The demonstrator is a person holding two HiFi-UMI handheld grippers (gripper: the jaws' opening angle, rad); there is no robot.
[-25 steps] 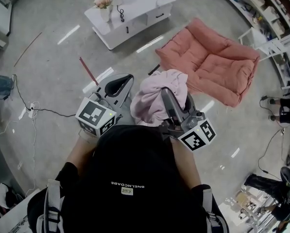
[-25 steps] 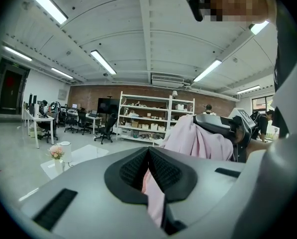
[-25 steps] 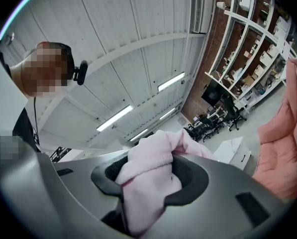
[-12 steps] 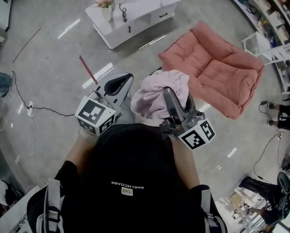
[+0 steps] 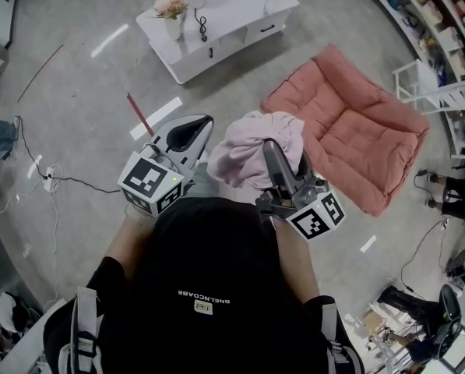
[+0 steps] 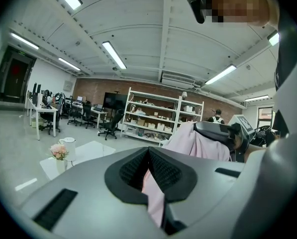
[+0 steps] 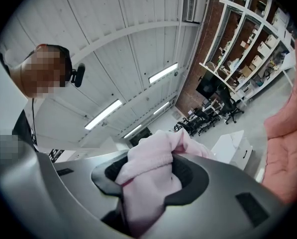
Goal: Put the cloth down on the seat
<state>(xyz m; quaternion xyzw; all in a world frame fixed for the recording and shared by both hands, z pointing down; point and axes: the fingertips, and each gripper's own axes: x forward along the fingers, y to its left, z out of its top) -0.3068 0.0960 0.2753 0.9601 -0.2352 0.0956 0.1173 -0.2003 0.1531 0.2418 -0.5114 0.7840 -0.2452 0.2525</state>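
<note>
A pale pink cloth (image 5: 255,153) hangs bunched between my two grippers, held at chest height above the floor. My right gripper (image 5: 283,156) is shut on a thick fold of the cloth (image 7: 150,176), which bulges out of its jaws. My left gripper (image 5: 187,137) is shut on a thin edge of the cloth (image 6: 153,195). The seat, a salmon-pink padded floor cushion (image 5: 349,123), lies open on the floor ahead and to the right, beyond the cloth. It also shows at the right edge of the right gripper view as the cushion (image 7: 287,148).
A low white table (image 5: 220,14) with a flower vase (image 5: 170,10) and a white kettle stands ahead. A red stick (image 5: 141,114) and black cables (image 5: 37,170) lie on the floor at left. Shelving (image 5: 442,22) lines the right side. A person's feet (image 5: 442,193) are at right.
The view has shifted slightly: the cushion and table sit a little further right and up in the head view. Both grippers keep their hold on the cloth in the same pose.
</note>
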